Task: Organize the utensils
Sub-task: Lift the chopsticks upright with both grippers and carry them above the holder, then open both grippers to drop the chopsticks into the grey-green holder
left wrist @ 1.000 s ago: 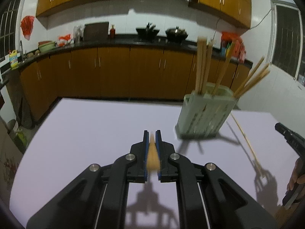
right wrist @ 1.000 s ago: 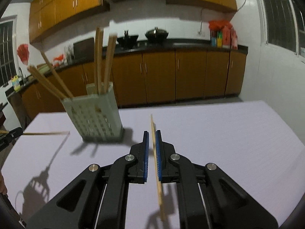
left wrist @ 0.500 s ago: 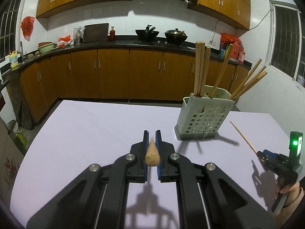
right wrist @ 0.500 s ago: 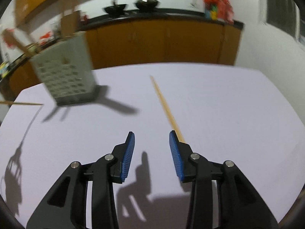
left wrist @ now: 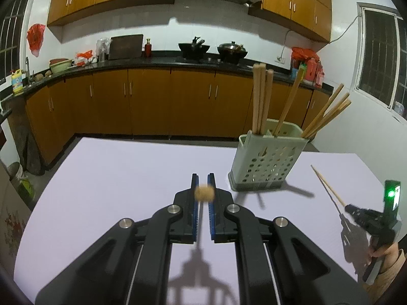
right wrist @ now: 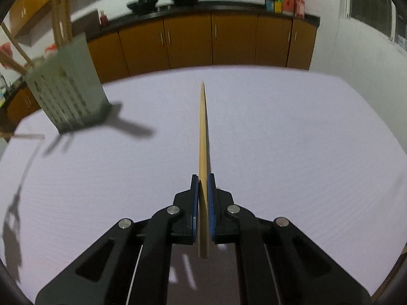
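Blue-padded left gripper (left wrist: 203,180) clamped on what looks like a blurred chopstick end (left wrist: 204,193); right gripper (right wrist: 202,181) clamped on a table-lying chopstick (right wrist: 202,137), holder (right wrist: 66,94) far left

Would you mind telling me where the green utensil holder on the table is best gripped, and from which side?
I would grip the utensil holder by its top rim at the near wall, coming down from above on the side facing the left gripper. The rim is thin enough for narrow jaws, while the body looks too wide. The chopsticks fan out to the right, so I would avoid that side.
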`<state>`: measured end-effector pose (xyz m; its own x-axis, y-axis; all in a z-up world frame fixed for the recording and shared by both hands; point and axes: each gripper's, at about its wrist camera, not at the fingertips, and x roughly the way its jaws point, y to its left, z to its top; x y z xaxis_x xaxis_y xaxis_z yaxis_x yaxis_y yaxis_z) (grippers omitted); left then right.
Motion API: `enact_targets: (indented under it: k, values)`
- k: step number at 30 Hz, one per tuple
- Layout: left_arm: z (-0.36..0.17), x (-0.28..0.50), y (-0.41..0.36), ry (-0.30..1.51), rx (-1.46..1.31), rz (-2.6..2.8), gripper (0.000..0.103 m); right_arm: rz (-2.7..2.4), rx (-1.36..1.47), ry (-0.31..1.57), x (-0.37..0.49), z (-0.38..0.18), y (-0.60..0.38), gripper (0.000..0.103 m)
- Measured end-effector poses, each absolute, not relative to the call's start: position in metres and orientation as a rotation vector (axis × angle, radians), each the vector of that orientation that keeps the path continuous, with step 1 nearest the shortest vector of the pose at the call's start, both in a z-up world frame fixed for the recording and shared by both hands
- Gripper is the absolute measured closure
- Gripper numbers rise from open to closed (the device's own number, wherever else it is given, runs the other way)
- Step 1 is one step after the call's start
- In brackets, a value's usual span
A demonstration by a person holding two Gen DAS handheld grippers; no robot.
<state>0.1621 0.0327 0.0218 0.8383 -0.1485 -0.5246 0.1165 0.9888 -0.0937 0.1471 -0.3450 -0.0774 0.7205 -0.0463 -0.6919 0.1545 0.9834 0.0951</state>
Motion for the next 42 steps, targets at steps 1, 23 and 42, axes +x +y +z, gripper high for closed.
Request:
enact_targets:
  k: [1, 23, 42]
  values:
    - [0.025, 0.161, 0.033, 0.551, -0.060, -0.142, 0.095, -0.110, 0.153, 0.734, 0.147, -0.069, -0.344, 0.095]
    - [0.113, 0.156, -0.006, 0.384, -0.083, -0.358, 0.095, 0.112, 0.154, 0.236, 0.110, 0.114, -0.303, 0.095]
    - [0.172, 0.215, -0.061, 0.101, -0.120, -0.273, 0.095, 0.190, 0.147, 0.087, 0.164, 0.140, -0.260, 0.095]
